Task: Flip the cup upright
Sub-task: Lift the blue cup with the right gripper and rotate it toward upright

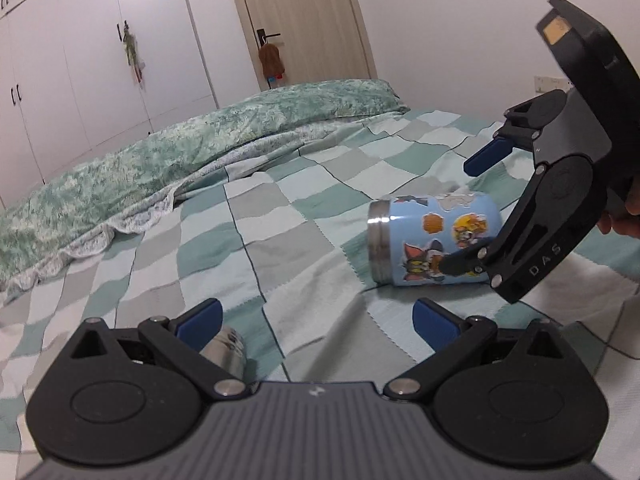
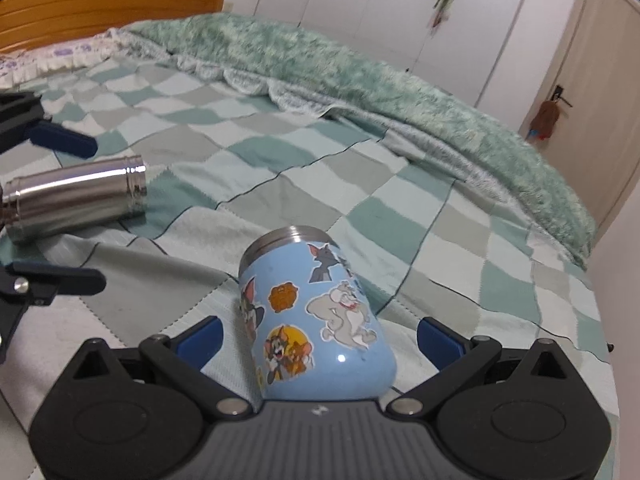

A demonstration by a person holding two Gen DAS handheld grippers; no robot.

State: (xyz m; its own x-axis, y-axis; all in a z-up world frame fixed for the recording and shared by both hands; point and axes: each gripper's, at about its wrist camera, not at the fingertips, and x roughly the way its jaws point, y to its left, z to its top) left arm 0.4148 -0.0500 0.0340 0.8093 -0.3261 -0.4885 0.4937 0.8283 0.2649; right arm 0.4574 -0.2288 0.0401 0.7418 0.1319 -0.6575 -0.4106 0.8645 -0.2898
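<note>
Blue cup (image 2: 316, 316) lies on its side on the bed (image 2: 304, 160), on the checked cover, steel rim end pointing away from the right gripper (image 2: 320, 338) and its rounded base toward that gripper's body. Cartoon stickers cover the cup wall. Right gripper fingers (image 2: 202, 338) spread wide, one on each side of the cup near its base; neither pad touches the cup, a gap shows on both sides. From the left wrist view the same cup (image 1: 434, 240) rests on its side toward the right part of the bed, rim to the left, with the right gripper (image 1: 468, 216) tilted down over it: one blue finger above and beyond the cup, the other dark fingertip in front of the cup wall; contact there cannot be told. A hand (image 1: 626, 216) shows at the frame edge behind that gripper. Left gripper (image 1: 316, 322) fingers (image 1: 200, 322) also spread open, holding nothing. A steel flask (image 2: 76, 196) lies on its side on the bed well left of the cup, between the left gripper's fingers as seen from the right wrist view; only a small part of it (image 1: 226, 350) shows behind the left finger in the left wrist view. A green quilt (image 1: 160, 160) is bunched along the far edge of the bed. White wardrobe (image 1: 100, 60) and a door (image 1: 296, 20) stand beyond.
</note>
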